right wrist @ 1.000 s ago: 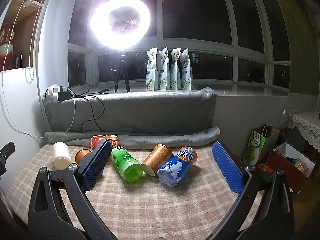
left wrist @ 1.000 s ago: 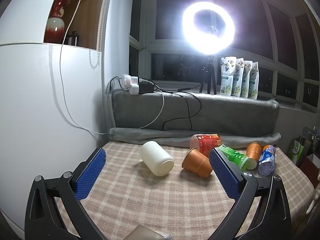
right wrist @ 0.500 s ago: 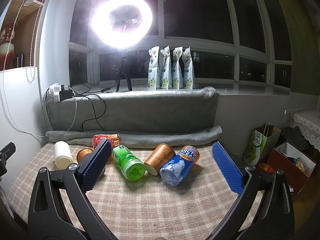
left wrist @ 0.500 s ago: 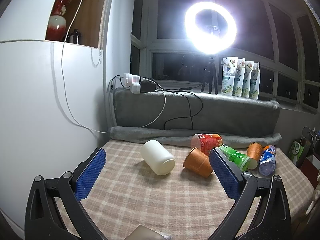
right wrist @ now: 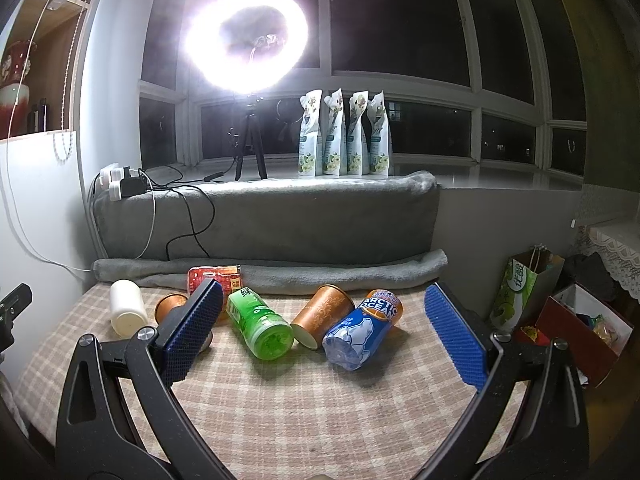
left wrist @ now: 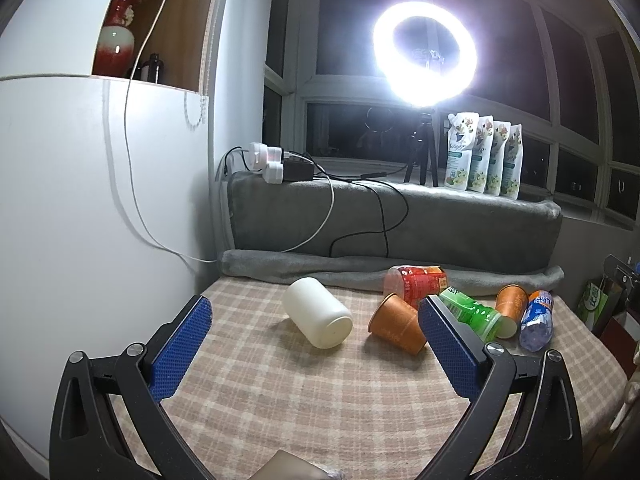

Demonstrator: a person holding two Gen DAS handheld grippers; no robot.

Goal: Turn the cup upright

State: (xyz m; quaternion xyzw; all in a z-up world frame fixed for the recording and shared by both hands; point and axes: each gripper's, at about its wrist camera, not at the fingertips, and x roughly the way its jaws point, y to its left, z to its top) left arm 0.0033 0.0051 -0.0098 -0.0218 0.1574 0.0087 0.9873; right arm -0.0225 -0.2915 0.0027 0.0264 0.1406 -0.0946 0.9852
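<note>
Nearest, the left gripper (left wrist: 314,330) and right gripper (right wrist: 322,330) both hang spread wide above the checked tablecloth (right wrist: 304,408), gripping nothing. Beyond them every cup lies on its side: a white cup (left wrist: 318,312), an orange paper cup (left wrist: 396,328), then a copper cup (right wrist: 322,316) between the green bottle (right wrist: 260,326) and Arctic Ocean can (right wrist: 362,330). This looks like the approach step (target not yet clear); next, straddle one cup's wall and close.

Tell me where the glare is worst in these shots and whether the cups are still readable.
Left wrist view: the ring light blows out upper right, yet the white cup stays clear. Right wrist view: it flares upper left; the blue can label reads fine.
</note>
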